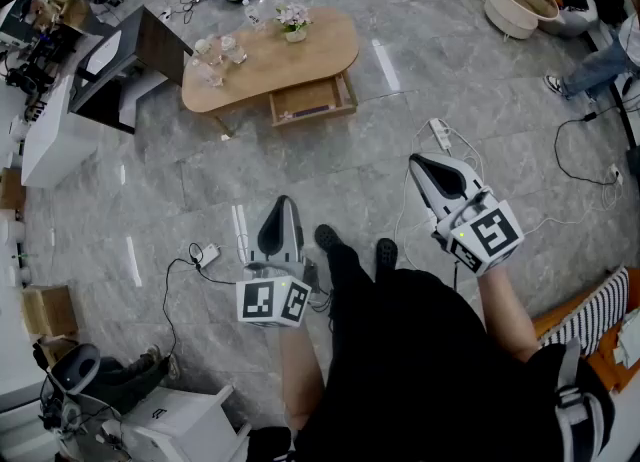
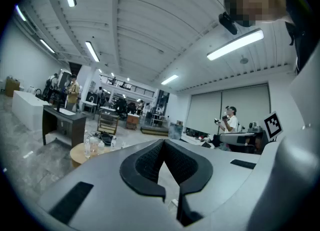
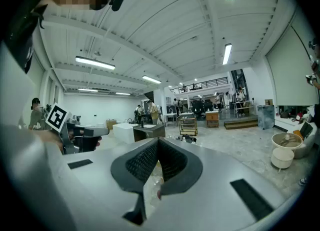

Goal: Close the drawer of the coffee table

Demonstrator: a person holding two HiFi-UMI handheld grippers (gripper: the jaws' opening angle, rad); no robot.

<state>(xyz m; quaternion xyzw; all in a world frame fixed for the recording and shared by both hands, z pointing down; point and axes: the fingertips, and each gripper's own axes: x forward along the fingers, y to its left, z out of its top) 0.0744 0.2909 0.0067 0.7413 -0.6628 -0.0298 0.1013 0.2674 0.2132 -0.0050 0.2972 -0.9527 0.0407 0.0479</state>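
Oval wood table (image 1: 262,62) at 11, drawer (image 1: 312,100) pulled out; L gripper (image 1: 285,206) & R gripper (image 1: 421,166) fully closed, empty; grey marble-look floor (image 1: 200,190).

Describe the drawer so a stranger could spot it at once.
Find the oval wooden coffee table on the grey floor. The drawer juts from its long side facing the person, toward the end away from the glasses. It alone sticks out: a shallow open wooden box.
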